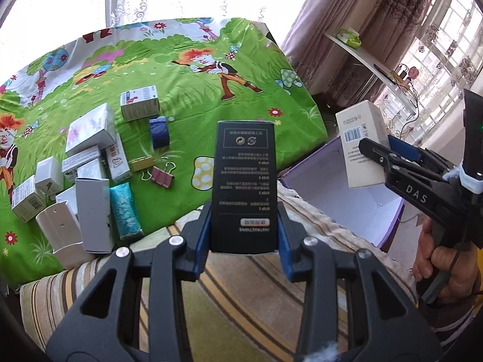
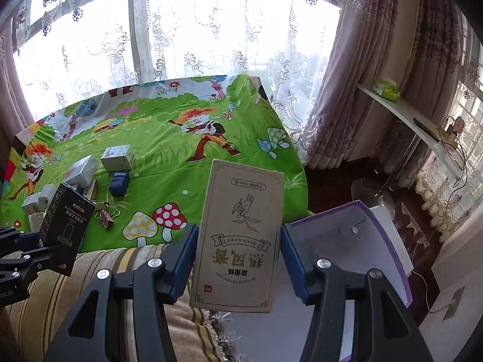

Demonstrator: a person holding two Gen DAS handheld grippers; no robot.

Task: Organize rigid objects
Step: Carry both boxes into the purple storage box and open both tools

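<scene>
Am holding black carton (image 1: 243,187) clamped in left hand-held gripper (image 1: 244,235), beige carton (image 2: 238,241) in right hand-held gripper (image 2: 238,264); both light, stiff, crushable, gripping narrow sides.

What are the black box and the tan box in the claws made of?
Black box: probably thin cardboard with a smooth matte finish; flat printed faces and sharp folded edges suggest it. Tan box: likely cardboard too, with a duller, papery look and printed drawings.

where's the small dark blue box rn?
In the left wrist view, the small dark blue box lies left of centre on the green cartoon tablecloth, just below the white carton and above the gold binder clip.
</scene>
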